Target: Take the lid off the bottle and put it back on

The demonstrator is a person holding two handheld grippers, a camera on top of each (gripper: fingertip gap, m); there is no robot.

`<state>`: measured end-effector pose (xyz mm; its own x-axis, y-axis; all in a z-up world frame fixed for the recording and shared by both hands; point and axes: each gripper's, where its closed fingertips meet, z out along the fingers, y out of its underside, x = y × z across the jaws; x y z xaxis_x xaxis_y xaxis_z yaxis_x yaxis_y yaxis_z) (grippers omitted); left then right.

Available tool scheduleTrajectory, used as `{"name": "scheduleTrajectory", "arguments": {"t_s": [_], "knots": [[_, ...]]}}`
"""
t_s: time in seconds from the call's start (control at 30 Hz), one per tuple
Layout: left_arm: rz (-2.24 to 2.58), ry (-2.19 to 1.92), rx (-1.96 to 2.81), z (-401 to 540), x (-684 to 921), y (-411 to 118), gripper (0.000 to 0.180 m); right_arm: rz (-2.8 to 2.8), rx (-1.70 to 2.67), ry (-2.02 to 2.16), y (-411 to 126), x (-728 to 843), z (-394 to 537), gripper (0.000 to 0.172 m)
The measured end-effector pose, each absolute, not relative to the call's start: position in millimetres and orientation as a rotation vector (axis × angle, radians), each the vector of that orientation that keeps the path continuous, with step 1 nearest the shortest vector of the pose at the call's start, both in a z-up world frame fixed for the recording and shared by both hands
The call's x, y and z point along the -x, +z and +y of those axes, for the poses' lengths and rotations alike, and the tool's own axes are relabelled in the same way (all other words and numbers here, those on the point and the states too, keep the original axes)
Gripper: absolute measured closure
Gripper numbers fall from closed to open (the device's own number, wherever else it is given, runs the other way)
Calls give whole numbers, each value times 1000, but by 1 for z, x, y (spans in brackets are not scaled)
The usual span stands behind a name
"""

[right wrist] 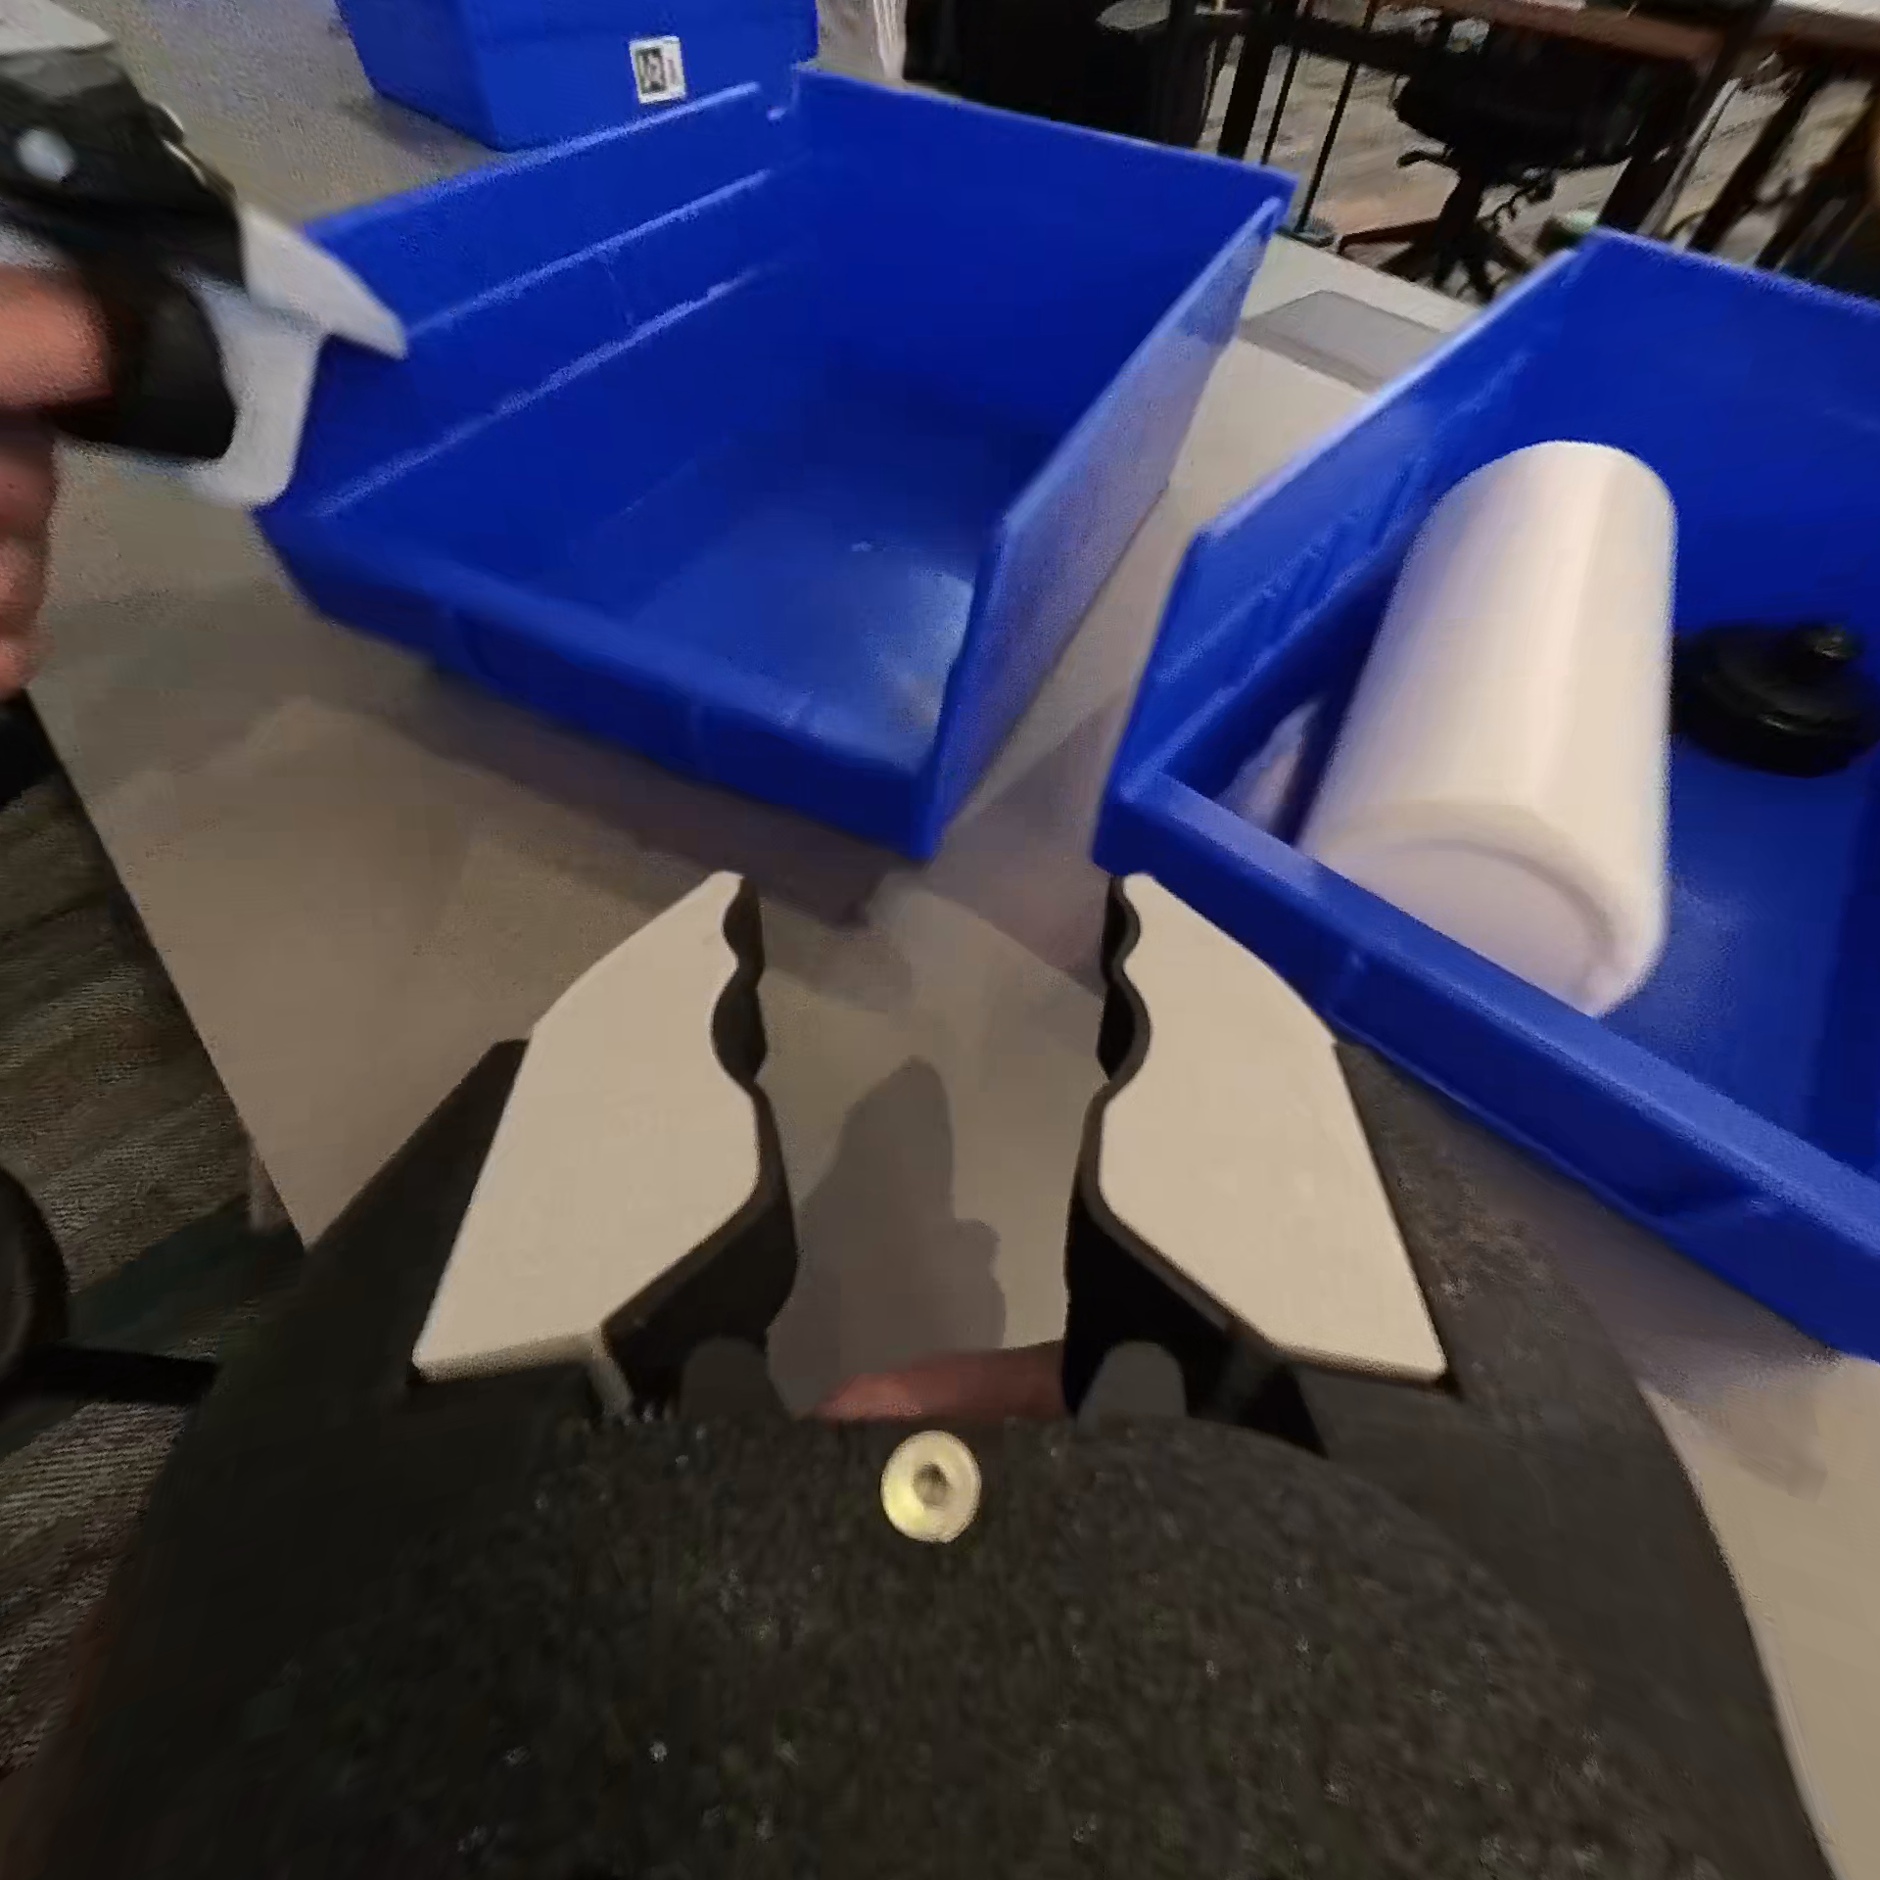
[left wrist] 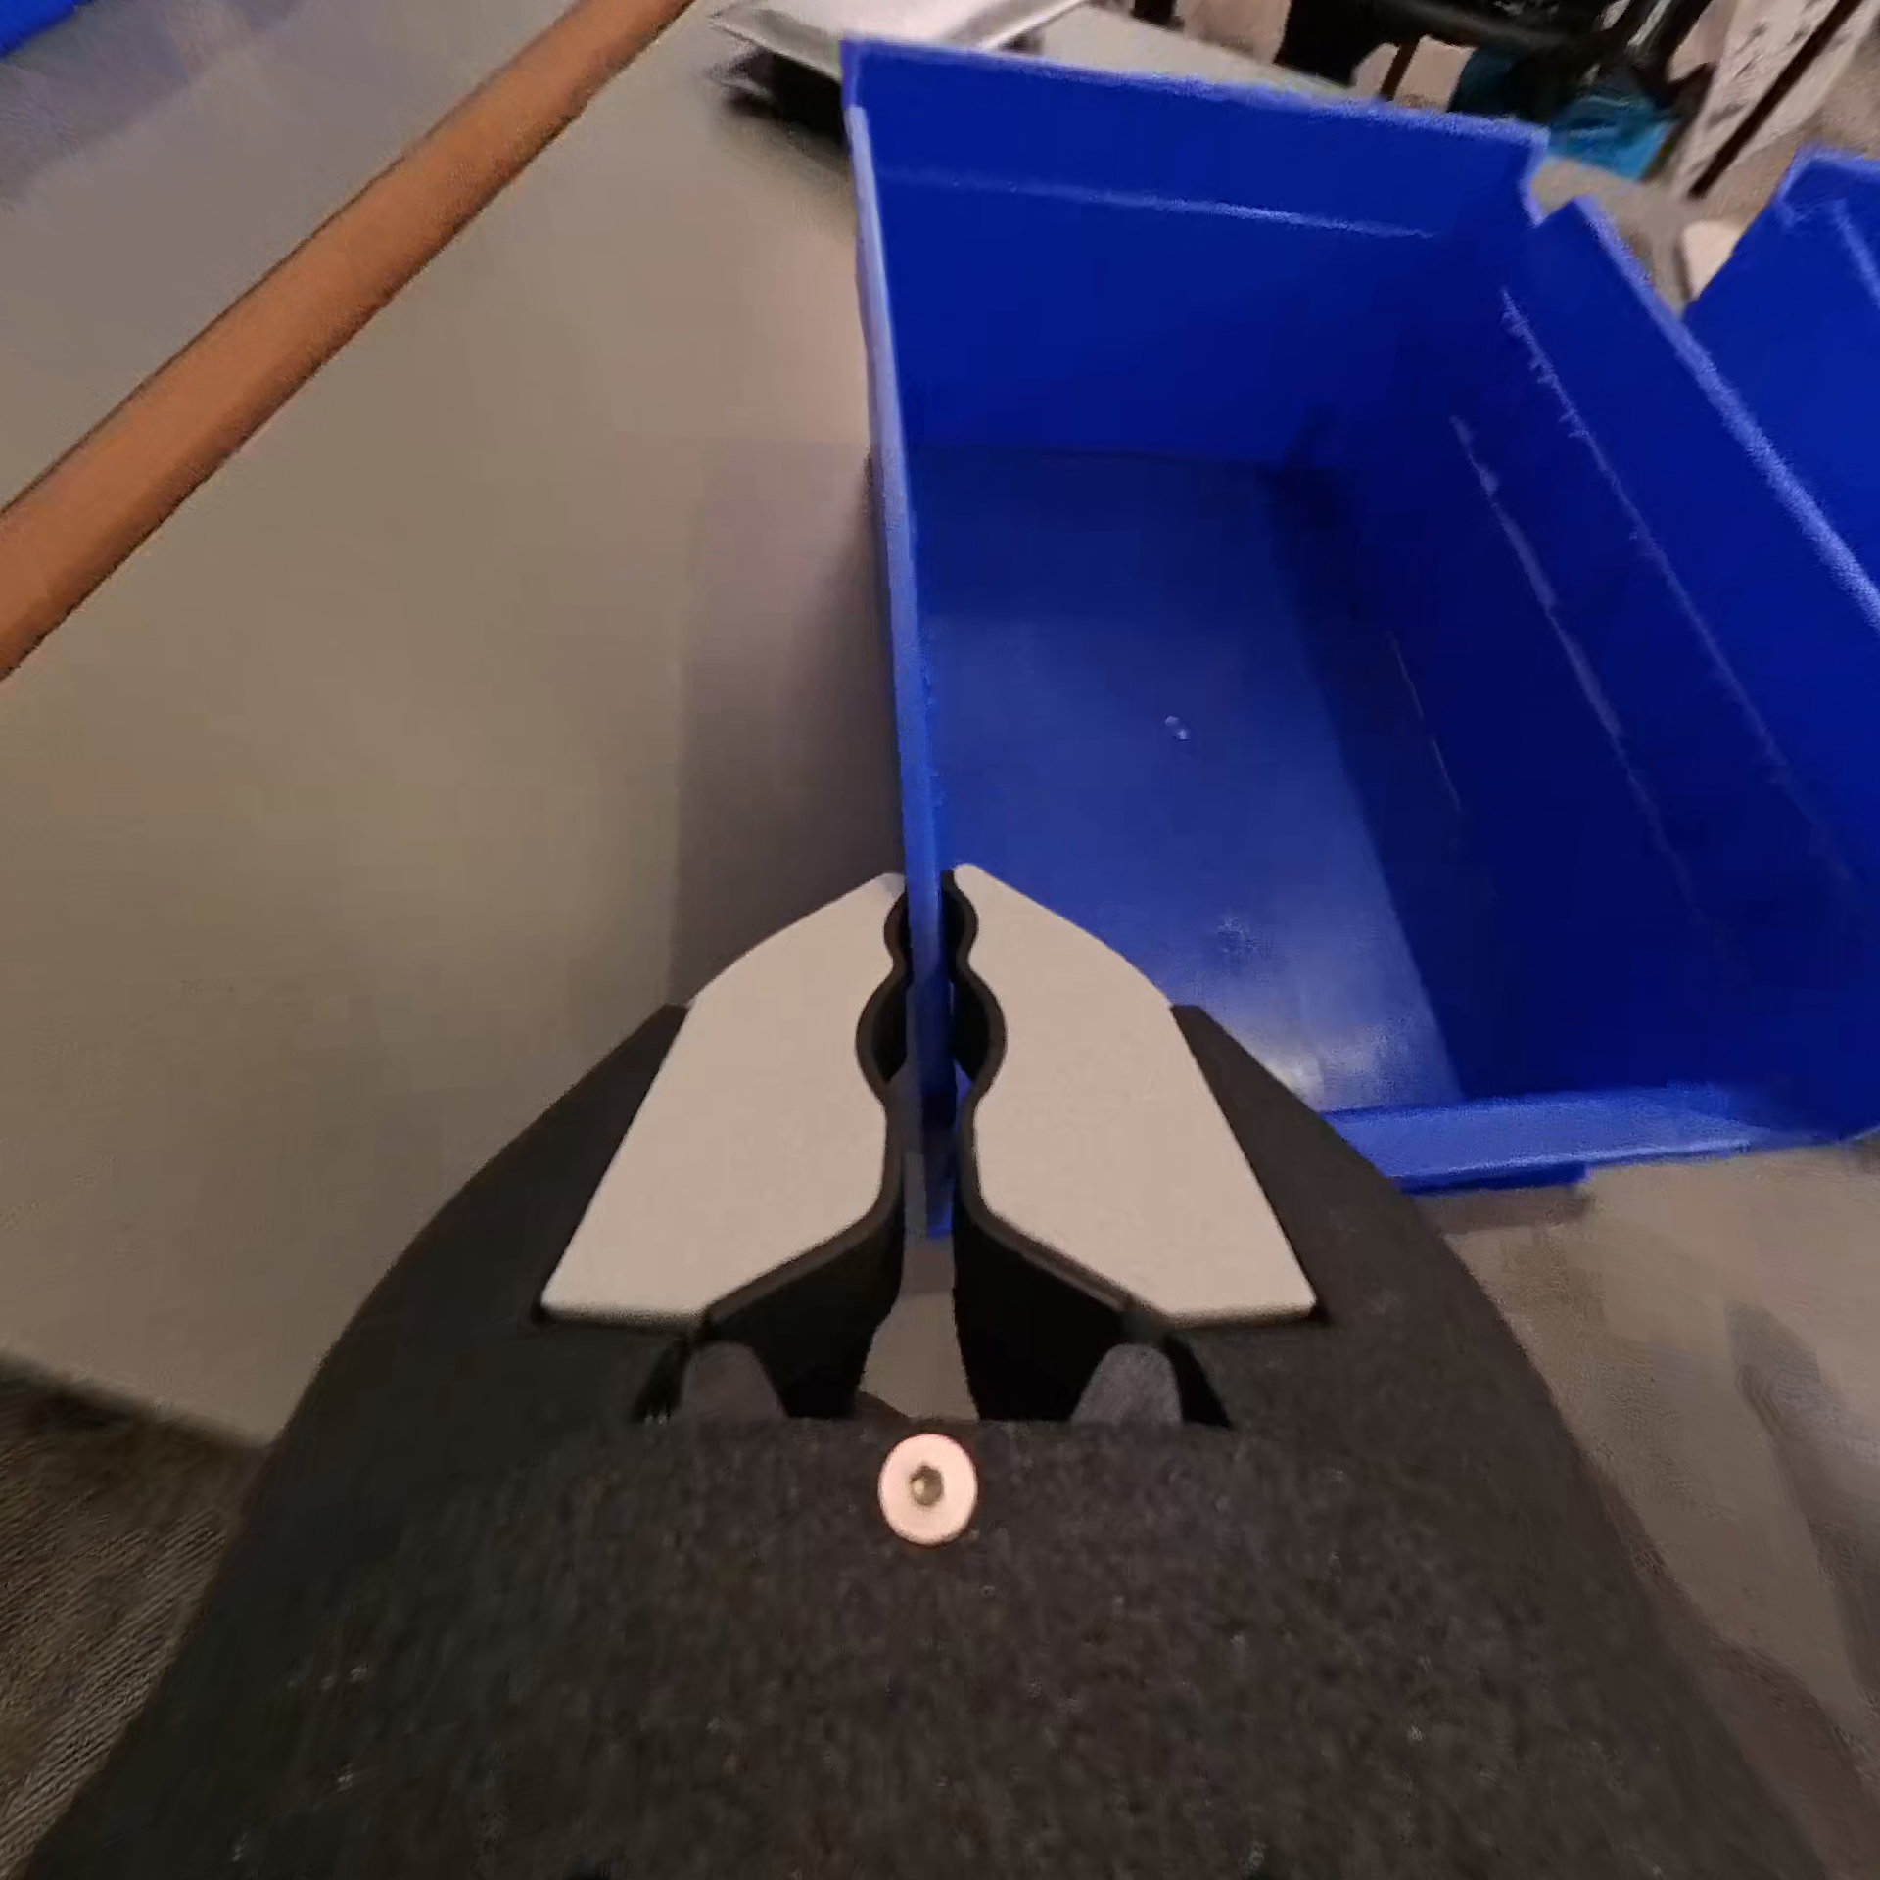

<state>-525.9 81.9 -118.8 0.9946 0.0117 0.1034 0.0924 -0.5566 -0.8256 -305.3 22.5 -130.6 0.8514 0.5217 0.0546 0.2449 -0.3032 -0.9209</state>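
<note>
The white cylindrical plastic bottle (right wrist: 1495,712) is seen at the right of the right wrist view, lying on its side inside a blue plastic bin (right wrist: 1272,916) whose near rim cuts across the lower right of the frame. The bottle's body is plain, matt and smooth, with a rounded end towards the camera; motion blur softens its outline. Whether its neck is capped cannot be told. Just beside it, at the right edge, a round black lid-like piece (right wrist: 1775,702) is seen on the bin floor, apart from the bottle.

A second, open-fronted blue plastic bin (right wrist: 1119,458) is seen at upper centre on the grey bench (right wrist: 305,865), just beside the first, and part of a third blue bin (right wrist: 509,61) at the top left.

In the left wrist view the left gripper (left wrist: 928,895) is seen at centre with its jaws pinching the thin left wall of the open-fronted bin (left wrist: 895,509); the blue wall runs up between the grey fingers (left wrist: 783,1068), which press on it from both sides. The same gripper shows at the upper left of the right wrist view, on that bin's corner.

The right gripper (right wrist: 931,895) is seen low at centre, jaws spread wide over bare bench, nothing between them.
</note>
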Motion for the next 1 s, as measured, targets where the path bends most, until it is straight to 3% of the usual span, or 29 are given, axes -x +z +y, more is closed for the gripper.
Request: {"name": "scheduleTrajectory", "arguments": {"t_s": [0.1,0.27,0.3,0.33,0.37,0.5,0.8,1.0], "knots": [[-72,-64,2157,45,523,-119,178,-544,1895,252,-129,324,36,107],[-165,-75,2107,6,527,-118,178,-557,1910,253,-133,351,34,125],[-184,-42,2097,0,532,-118,178,-555,1911,286,-132,353,30,135],[-202,-36,2084,-5,535,-117,178,-503,1931,294,-129,347,30,160],[-213,-60,2075,-9,533,-116,178,-506,1915,318,-123,346,28,165],[-157,-16,1993,-13,516,-87,179,-504,1845,248,-86,329,21,166],[194,-68,1676,39,379,68,178,-256,1521,112,72,200,24,166],[441,-178,1642,78,203,97,177,-3,1573,-1,102,33,33,167]]}}
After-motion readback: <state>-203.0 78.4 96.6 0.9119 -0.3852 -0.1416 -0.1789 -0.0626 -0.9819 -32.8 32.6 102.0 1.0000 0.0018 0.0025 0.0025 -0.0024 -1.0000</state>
